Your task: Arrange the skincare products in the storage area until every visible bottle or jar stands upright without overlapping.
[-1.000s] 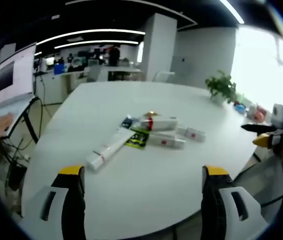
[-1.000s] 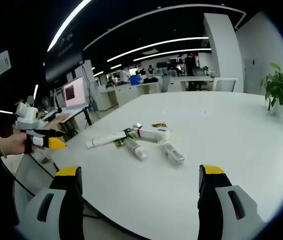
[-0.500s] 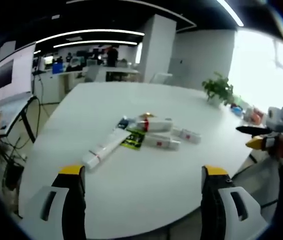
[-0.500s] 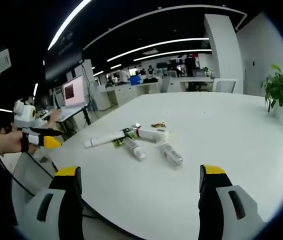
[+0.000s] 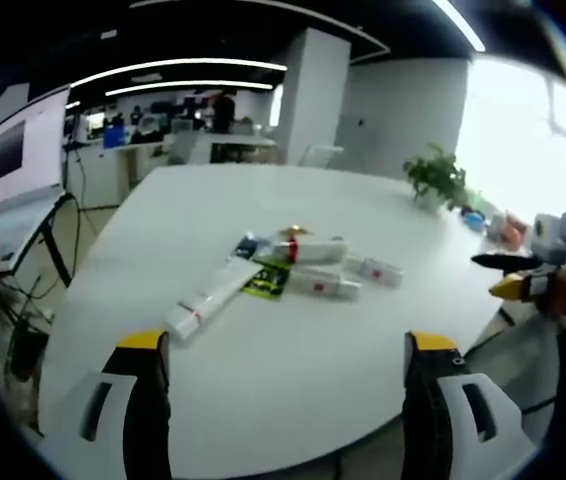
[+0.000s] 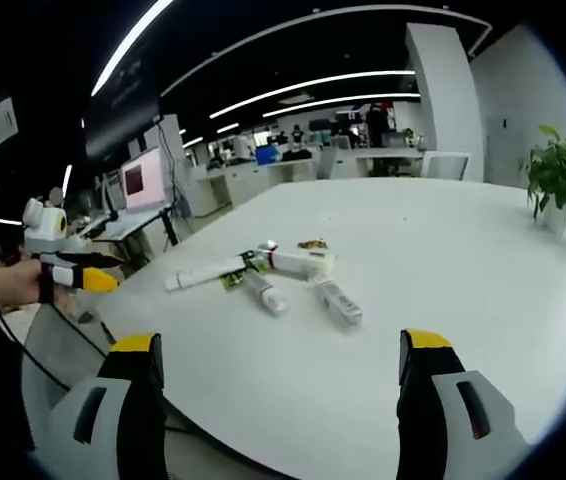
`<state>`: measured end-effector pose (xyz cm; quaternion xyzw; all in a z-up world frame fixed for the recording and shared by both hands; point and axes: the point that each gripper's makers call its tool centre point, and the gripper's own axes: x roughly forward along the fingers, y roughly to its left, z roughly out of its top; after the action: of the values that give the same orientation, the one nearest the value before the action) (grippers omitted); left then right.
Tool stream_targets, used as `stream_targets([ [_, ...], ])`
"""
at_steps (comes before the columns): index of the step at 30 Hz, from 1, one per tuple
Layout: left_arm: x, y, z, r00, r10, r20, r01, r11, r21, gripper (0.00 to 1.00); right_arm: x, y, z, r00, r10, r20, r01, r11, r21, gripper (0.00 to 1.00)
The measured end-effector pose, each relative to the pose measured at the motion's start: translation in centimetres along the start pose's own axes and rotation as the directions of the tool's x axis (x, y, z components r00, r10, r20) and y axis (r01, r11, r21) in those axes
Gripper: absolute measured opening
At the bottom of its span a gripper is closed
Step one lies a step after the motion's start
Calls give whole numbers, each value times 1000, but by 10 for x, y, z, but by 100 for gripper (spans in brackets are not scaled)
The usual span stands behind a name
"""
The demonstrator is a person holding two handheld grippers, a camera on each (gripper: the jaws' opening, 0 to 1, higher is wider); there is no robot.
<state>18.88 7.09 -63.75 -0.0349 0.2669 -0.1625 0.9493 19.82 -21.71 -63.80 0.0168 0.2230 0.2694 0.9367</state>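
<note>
Several skincare products lie flat in a loose cluster on the white table [image 5: 293, 190]. The long white tube [image 5: 208, 298] [image 6: 205, 272] lies at the cluster's near left. Beside it are a white bottle with a red band [image 5: 308, 250] [image 6: 296, 262], two smaller white tubes [image 5: 325, 285] [image 5: 377, 269] [image 6: 338, 302] [image 6: 263, 294], and a green-black sachet [image 5: 269, 279]. My left gripper [image 5: 283, 345] is open, held back from the table's near edge. My right gripper [image 6: 275, 348] is open too, well short of the products. Each gripper shows at the edge of the other's view [image 5: 523, 275] [image 6: 68, 270].
A potted plant [image 5: 440, 177] [image 6: 561, 172] stands at the table's far side, with small colourful items [image 5: 503, 228] near it. A monitor on a stand [image 5: 28, 150] [image 6: 135, 182] is off the table's left. Desks and people fill the office behind.
Both views have drifted slightly; the cluster sits a little farther off. A person's hand at the far left of the left gripper view has gone. The products have not moved.
</note>
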Motion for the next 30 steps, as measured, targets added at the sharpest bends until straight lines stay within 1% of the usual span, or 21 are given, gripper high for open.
stream_targets([
  [5, 2, 3, -1, 1000, 7, -6, -7, 1000, 2, 88, 0, -1, -1, 1000, -5, 1, 5, 1000, 8, 97],
  [9, 6, 5, 0, 1000, 5, -18, -4, 1000, 26, 88, 1, -1, -2, 1000, -2, -10, 3, 1000, 17, 98],
  [13, 8, 8, 2, 1000, 2, -20, -2, 1000, 17, 88, 1, 0, -4, 1000, -2, -21, 2, 1000, 13, 98],
  [16, 12, 14, 0, 999, 1, -38, 0, 1000, 20, 88, 0, -2, -4, 1000, -8, -22, 9, 1000, 21, 98],
  [18, 15, 14, 1, 999, -12, -53, 13, 1000, 22, 87, 0, -2, -5, 1000, -9, -24, 10, 1000, 27, 98],
  [21, 20, 15, 2, 998, -11, -67, 14, 999, 40, 87, 1, -3, -6, 999, -9, -31, 10, 1000, 27, 98],
  [30, 33, 23, 10, 995, -26, -101, 34, 996, 77, 86, 1, -6, -7, 999, -29, -35, 30, 999, 38, 97],
])
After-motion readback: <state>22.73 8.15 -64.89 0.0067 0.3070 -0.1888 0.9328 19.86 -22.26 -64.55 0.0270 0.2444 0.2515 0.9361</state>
